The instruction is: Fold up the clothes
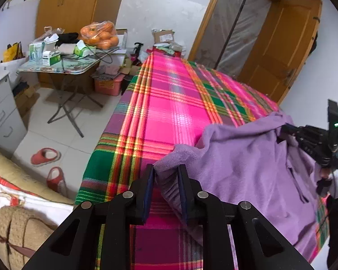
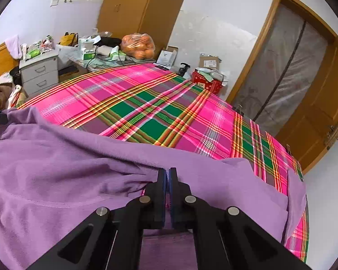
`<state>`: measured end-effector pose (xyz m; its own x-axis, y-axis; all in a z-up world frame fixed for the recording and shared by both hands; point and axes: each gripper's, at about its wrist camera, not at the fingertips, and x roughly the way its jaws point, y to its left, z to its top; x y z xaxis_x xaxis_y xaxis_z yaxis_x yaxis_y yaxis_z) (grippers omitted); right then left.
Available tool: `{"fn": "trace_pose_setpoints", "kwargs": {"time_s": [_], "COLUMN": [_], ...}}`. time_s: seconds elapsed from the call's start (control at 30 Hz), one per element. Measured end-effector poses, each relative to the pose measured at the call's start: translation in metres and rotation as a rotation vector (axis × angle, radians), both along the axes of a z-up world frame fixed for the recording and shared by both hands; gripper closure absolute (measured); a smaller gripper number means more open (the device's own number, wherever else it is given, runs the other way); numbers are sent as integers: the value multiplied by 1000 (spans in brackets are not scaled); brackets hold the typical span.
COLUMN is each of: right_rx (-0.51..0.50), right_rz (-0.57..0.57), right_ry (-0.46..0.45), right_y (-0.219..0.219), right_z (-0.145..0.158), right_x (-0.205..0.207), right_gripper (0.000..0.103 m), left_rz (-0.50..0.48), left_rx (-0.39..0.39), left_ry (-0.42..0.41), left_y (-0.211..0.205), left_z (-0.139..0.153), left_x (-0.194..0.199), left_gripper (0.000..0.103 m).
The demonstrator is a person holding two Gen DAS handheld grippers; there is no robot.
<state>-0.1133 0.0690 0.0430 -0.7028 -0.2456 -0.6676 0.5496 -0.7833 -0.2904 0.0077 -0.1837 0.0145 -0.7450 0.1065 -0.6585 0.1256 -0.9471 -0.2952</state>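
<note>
Black fingers (image 2: pixel 167 173) pinching fuzzy purple garment (image 2: pixel 56 168), rumpled on plaid bedspread (image 2: pixel 146 103)

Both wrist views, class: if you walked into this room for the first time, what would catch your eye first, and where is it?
The bright pink, green and yellow plaid bedspread fills the middle of both views. A purple fleece garment lies bunched on its near end, pinched by the left tongs and the right tongs. Behind, a bag of oranges sits on a cluttered folding table by the wardrobe.
</note>
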Motion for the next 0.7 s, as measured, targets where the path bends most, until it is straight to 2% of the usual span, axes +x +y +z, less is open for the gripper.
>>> {"fn": "trace_pose_setpoints", "kwargs": {"time_s": [0.2,0.43,0.7], "right_rx": [-28,-58,-54], "right_rz": [-10,-50,-78], "right_ry": [7,92,150], "right_y": [1,-2,-20], "right_z": [1,27,60], "right_x": [-3,-6,-27], "right_gripper": [101,101,101], "left_rz": [-11,45,80], "left_rx": [-6,-53,-86], "left_ry": [59,106,121], "left_y": [5,2,-21], "left_z": [8,20,48], "left_x": [5,2,-34], "left_gripper": [94,95,95]}}
